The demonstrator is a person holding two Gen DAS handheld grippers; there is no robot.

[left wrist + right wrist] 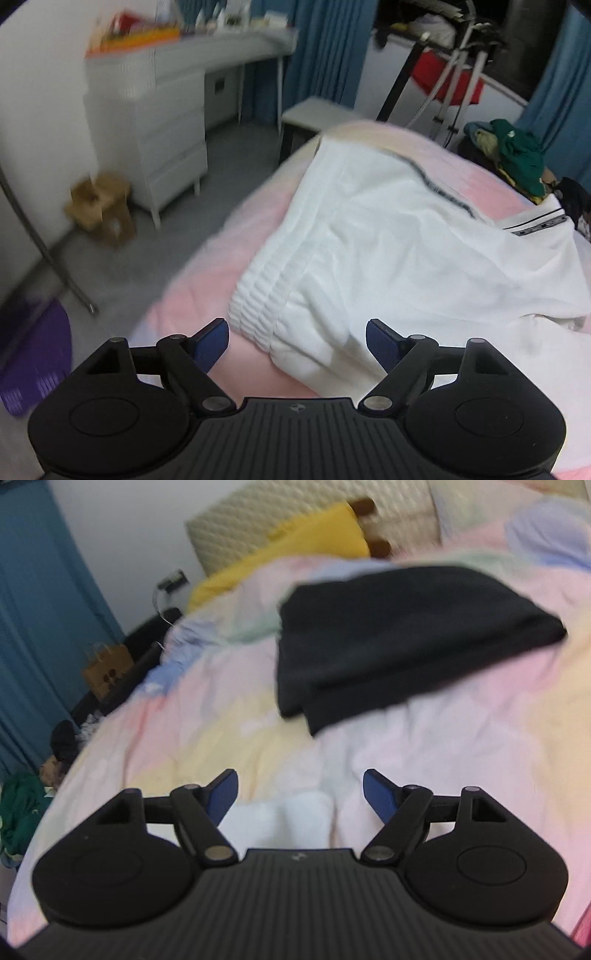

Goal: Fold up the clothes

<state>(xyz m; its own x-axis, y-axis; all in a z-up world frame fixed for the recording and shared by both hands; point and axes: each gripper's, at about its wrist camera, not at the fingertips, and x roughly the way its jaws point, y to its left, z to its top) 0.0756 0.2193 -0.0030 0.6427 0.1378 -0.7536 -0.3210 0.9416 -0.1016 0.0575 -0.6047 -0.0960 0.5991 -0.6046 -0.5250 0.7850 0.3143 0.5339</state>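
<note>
Left wrist view, claw: the left claw (297, 341) is spread wide and grasps nothing; it hangs low over the near edge of the bed (207, 273).
Left wrist view, task's thing: one white garment (388, 251) lies on the bed just ahead of the claw, its ribbed hem (258, 310) nearest, between and a little beyond the fingertips.
Left wrist view, long axis: the garment runs away from the claw toward the far end of the bed; a dark-trimmed collar (535, 223) lies to the right, and a dark stripe (439, 188) follows the upper edge.
Left wrist view, fold state: one flap appears to lie over the body, so the garment looks partly folded; blur leaves this unsure.
Left wrist view, other clothes: one loose heap (517, 158) of green and yellow cloth sits beyond the bed's right side.
Right wrist view, claw: the right claw (299, 794) is likewise spread and empty, above the pastel quilt (184, 716).
Right wrist view, task's thing: one black garment (399, 635) lies ahead and slightly right, well apart from the claw, already doubled into a compact slab, long axis left to right.
Right wrist view, white cloth: a pale patch (280, 823) shows just under the claw; too blurred to identify.
Nearer arm: the left, for the white garment's hem.
Count: two claws, one white garment, one black garment, one heap.
</note>
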